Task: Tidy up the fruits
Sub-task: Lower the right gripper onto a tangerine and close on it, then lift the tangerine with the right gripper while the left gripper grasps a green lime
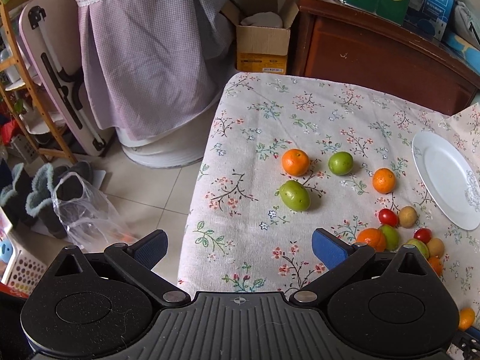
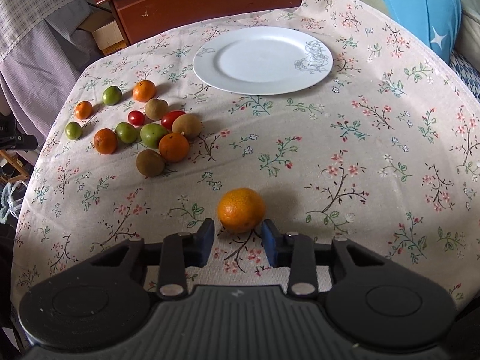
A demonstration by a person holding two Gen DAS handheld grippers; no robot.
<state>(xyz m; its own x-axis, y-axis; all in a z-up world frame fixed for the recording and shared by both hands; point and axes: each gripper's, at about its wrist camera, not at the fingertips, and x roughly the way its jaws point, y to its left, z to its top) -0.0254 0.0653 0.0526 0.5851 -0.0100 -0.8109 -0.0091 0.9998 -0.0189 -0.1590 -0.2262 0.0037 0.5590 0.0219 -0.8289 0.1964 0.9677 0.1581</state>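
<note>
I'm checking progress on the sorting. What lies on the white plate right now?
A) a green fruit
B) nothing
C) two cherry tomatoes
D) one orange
B: the white plate is bare in the right wrist view, and every fruit, including the lone orange, sits on the tablecloth.

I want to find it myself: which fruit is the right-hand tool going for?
On the floral tablecloth, look nearer than the white plate, away from the fruit cluster. A lone mandarin sits at the right gripper's blue fingertips, the only fruit apart from the pile.
</note>
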